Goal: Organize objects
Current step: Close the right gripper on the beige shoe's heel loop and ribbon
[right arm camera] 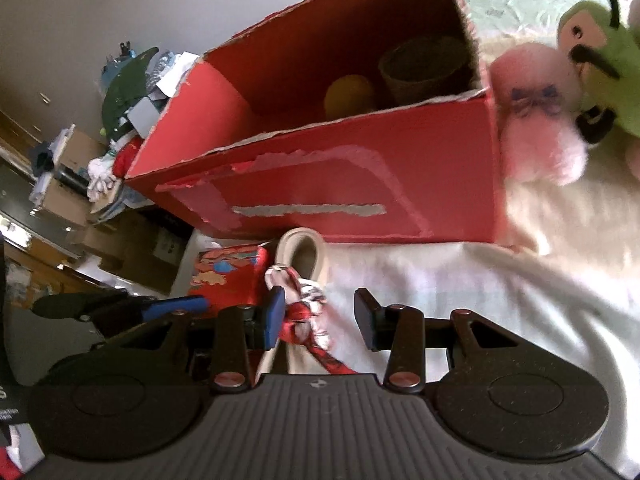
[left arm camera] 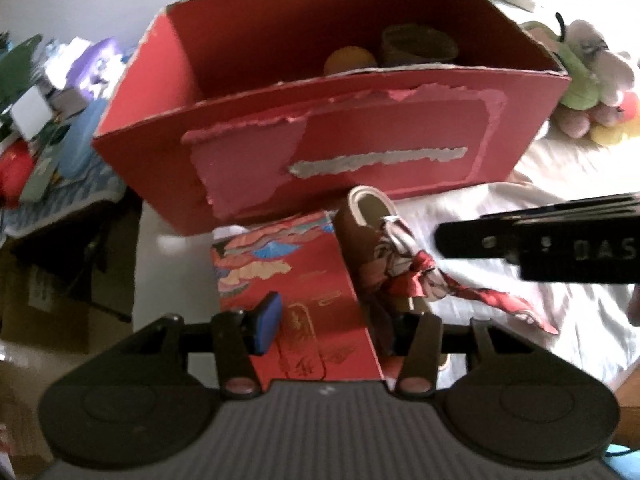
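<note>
A big red cardboard box (left arm camera: pixel 360 148) (right arm camera: pixel 360 184) stands open-topped on the white cloth, with a yellow ball (left arm camera: pixel 348 60) (right arm camera: pixel 348 92) and a brown woven cup (left arm camera: pixel 420 44) (right arm camera: pixel 428 68) inside. In front of it lie a small red patterned gift box (left arm camera: pixel 288 276) (right arm camera: pixel 228 276) and a brown-and-cream shoe (left arm camera: pixel 360 224) (right arm camera: pixel 304 248) tied with a red patterned scarf (left arm camera: pixel 404 268) (right arm camera: pixel 304 316). My left gripper (left arm camera: pixel 342 324) hovers open over the gift box. My right gripper (right arm camera: pixel 320 316) is open around the scarf knot, which touches the left pad (right arm camera: pixel 274 316).
Plush toys, pink and green (right arm camera: pixel 560 120) (left arm camera: pixel 588 76), lie right of the big box on the white cloth (right arm camera: pixel 480 280). A cluttered side table (left arm camera: pixel 48 120) and cardboard cartons (right arm camera: pixel 132 240) stand to the left, beyond the surface's edge. The right gripper's black body (left arm camera: pixel 560 248) crosses the left wrist view.
</note>
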